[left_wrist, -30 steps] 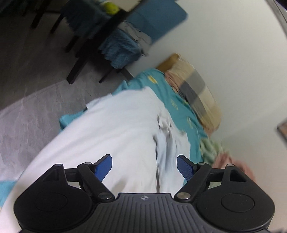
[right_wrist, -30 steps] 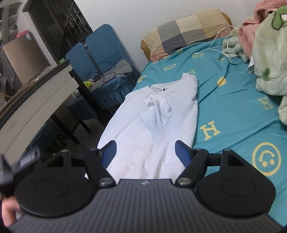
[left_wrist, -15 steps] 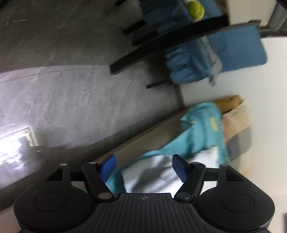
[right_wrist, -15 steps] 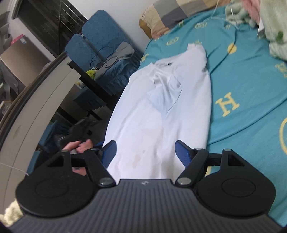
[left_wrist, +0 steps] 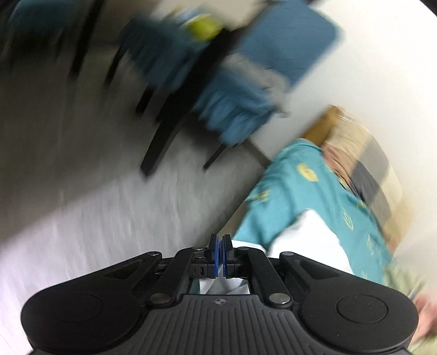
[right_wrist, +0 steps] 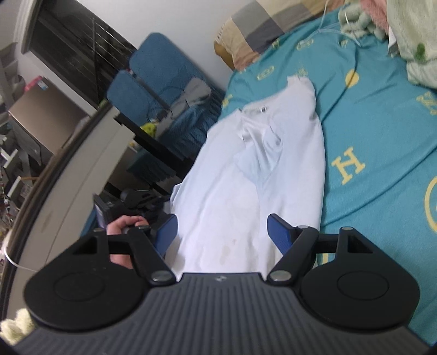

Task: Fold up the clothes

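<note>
A white short-sleeved T-shirt (right_wrist: 245,174) lies lengthwise along the near edge of a bed covered in a teal sheet with yellow letters and smiley faces (right_wrist: 382,131), its collar toward a checked beige-and-grey pillow (right_wrist: 262,24) at the head of the bed. The left gripper (left_wrist: 220,255), black with blue finger pads, is pinched closed at the shirt's edge beside the bed, with white fabric bunched just behind its closed jaws (whether cloth sits between the pads themselves cannot be told). In the right wrist view the person's left hand (right_wrist: 123,226) grips that tool at the shirt's left edge. The right gripper (right_wrist: 221,232) hangs over the lower part of the shirt with its jaws spread wide, nothing between them. The left wrist view is heavily motion-blurred. Blue fabric-covered chairs with dark legs (right_wrist: 164,73) stand next to the bed by a dark table (right_wrist: 147,136), over a grey floor (left_wrist: 95,191). A pale green fleece blanket (right_wrist: 412,35) is heaped at the far side of the bed.
</note>
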The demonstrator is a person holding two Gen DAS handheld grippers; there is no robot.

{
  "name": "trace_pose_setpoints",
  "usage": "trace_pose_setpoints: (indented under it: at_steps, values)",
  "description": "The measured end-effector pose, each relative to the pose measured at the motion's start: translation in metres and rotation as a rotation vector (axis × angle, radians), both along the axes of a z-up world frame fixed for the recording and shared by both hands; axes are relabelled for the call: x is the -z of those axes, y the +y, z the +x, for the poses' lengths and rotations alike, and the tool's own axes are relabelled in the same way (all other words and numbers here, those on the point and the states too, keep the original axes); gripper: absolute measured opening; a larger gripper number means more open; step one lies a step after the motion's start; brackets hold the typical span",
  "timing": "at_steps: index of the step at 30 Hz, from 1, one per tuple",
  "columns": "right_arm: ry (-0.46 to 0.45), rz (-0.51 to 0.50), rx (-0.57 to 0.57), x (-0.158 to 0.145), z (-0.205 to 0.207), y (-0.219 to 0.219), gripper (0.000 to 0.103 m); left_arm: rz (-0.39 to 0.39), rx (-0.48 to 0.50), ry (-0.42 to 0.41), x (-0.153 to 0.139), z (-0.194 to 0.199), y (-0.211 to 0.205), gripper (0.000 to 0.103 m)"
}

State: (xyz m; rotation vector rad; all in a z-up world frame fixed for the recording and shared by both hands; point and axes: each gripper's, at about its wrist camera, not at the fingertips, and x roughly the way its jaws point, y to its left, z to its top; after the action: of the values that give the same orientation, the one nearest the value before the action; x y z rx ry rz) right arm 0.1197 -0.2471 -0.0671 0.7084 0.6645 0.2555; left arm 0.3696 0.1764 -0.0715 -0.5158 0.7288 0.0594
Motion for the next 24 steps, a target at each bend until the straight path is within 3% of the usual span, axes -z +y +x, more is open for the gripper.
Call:
trace_pose_setpoints:
  at_steps: [4, 9, 11, 15, 20, 21, 23, 24]
  values:
    - [-0.039, -0.02, 0.048, -0.01, -0.008, -0.014, 0.075, 0.25, 0.164, -0.129, -0.067, -0.004, -0.081, 0.002]
    - [-0.069, -0.051, 0.126, -0.013, -0.017, -0.038, 0.075, 0.371, 0.403, -0.24, -0.1, -0.022, -0.2, 0.002]
    - [-0.072, -0.058, 0.166, -0.012, -0.019, -0.051, 0.075, 0.401, 0.5, -0.253, -0.092, -0.033, -0.246, 0.002]
    - [-0.069, -0.05, 0.241, -0.007, -0.022, -0.078, 0.076, 0.432, 0.625, -0.222, -0.042, -0.054, -0.316, 0.003]
    - [-0.053, -0.037, 0.285, 0.004, -0.019, -0.096, 0.076, 0.42, 0.615, -0.155, 0.014, -0.069, -0.341, 0.007]
    - [-0.05, -0.032, 0.286, 0.006, -0.017, -0.097, 0.076, 0.418, 0.606, -0.15, 0.017, -0.071, -0.339, 0.01]
    - [-0.063, -0.036, 0.278, 0.005, -0.018, -0.097, 0.076, 0.42, 0.595, -0.15, 0.015, -0.079, -0.33, 0.029]
    - [-0.074, -0.041, 0.274, 0.003, -0.018, -0.096, 0.076, 0.42, 0.585, -0.153, 0.008, -0.085, -0.321, 0.034]
